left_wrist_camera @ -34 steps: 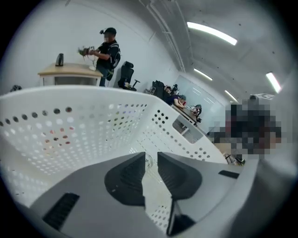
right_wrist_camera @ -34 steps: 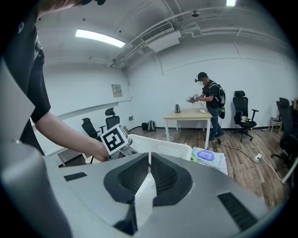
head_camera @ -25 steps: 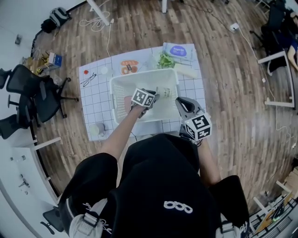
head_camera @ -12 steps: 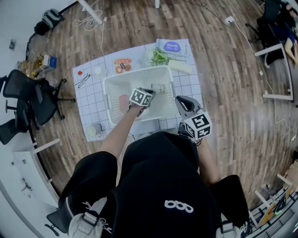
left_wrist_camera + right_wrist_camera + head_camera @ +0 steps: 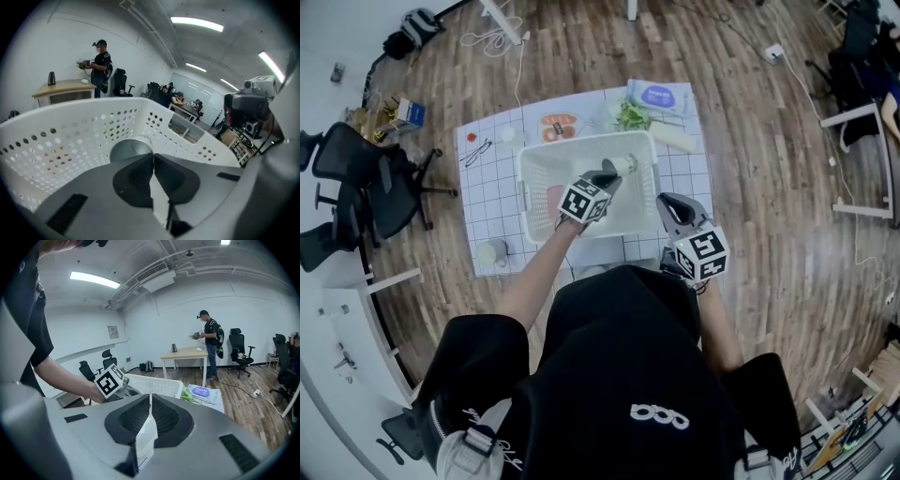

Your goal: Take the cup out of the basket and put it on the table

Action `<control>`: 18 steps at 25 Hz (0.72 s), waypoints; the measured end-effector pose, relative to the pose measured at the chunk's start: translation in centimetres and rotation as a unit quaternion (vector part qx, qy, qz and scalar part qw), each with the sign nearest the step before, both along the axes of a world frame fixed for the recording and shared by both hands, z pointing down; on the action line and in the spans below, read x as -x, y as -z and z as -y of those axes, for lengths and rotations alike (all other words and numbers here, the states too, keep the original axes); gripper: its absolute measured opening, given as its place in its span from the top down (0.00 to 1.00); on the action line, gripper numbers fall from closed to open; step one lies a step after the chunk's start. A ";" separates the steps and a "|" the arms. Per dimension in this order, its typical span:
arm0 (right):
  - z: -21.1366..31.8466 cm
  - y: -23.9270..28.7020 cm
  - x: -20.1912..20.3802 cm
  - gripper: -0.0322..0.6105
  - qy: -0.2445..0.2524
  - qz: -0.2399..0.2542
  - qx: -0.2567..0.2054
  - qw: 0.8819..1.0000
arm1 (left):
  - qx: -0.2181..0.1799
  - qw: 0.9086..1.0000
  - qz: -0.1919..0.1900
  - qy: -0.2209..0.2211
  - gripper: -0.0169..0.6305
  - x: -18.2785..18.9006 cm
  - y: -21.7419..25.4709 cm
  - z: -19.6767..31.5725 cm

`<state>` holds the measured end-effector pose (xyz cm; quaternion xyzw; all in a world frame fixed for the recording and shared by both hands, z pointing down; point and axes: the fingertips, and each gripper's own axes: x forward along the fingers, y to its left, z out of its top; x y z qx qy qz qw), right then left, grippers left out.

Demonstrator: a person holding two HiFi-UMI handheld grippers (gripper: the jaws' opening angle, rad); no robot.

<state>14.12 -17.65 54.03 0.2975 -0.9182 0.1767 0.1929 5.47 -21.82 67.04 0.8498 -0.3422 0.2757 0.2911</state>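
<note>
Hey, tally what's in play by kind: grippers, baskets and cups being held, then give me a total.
Held cups: 1, the cup.
Baskets: 1, the white basket.
Grippers: 2, the left gripper, jaws just closing on the cup, and the right gripper, shut.
Total: 4.

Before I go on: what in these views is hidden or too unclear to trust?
- Cup: left gripper view, body behind the left gripper, whose jaws have just been closing on its rim.
- Pink thing in the basket: head view, too small to identify.
- Table, near edge: head view, behind the person.
</note>
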 end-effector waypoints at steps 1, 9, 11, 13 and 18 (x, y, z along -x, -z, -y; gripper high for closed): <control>0.0 0.2 0.1 0.90 0.002 0.001 -0.003 1.000 | -0.015 1.000 -0.004 0.004 0.95 0.1 1.3 0.1; -0.3 2.1 1.2 0.90 0.016 0.014 -0.028 0.999 | -0.135 0.989 -0.037 0.049 0.95 1.4 12.5 -1.8; -0.3 2.8 1.8 0.90 0.024 0.019 -0.037 0.999 | -0.164 0.983 -0.043 0.066 0.95 2.0 15.2 -2.6; -0.3 3.5 2.6 0.90 0.033 0.026 -0.048 0.998 | -0.193 0.976 -0.047 0.086 0.95 3.0 17.4 -3.5; -0.7 5.8 4.5 0.90 0.051 0.052 -0.076 0.994 | -0.254 0.955 -0.057 0.141 0.95 5.9 21.6 -6.9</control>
